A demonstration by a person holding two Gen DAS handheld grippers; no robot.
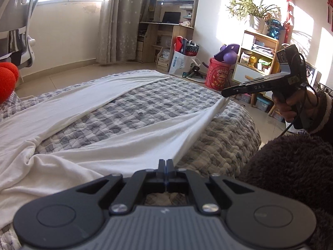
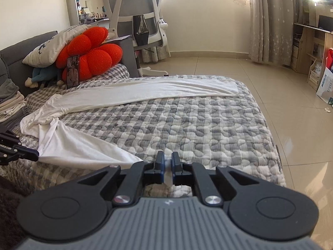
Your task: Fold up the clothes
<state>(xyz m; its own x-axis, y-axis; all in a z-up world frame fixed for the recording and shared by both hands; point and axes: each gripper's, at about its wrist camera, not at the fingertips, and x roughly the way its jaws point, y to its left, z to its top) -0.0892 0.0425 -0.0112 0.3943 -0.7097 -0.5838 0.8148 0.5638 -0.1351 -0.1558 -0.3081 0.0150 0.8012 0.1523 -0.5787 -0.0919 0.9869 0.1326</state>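
White long trousers (image 1: 87, 112) lie on a grey checked quilt (image 1: 145, 108). The far leg (image 2: 145, 89) rests flat along the bed's far side. The near leg (image 1: 145, 137) is stretched taut between both grippers. My left gripper (image 1: 166, 163) is shut on the trousers' edge near the waist, and in the right wrist view the left gripper (image 2: 31, 155) pinches the white cloth (image 2: 83, 145). My right gripper (image 1: 225, 93) is shut on the cuff of the near leg, off the bed's corner. In its own view the right gripper (image 2: 167, 159) shows white cloth between its blue pads.
A red flower cushion (image 2: 91, 54), a pillow (image 2: 52, 43) and a propped phone (image 2: 72, 71) sit at the bed's head. Folded clothes (image 2: 10, 104) are stacked beside them. An office chair (image 2: 137, 12), a desk (image 1: 166, 31) and a shelf (image 1: 258, 56) ring the tiled floor.
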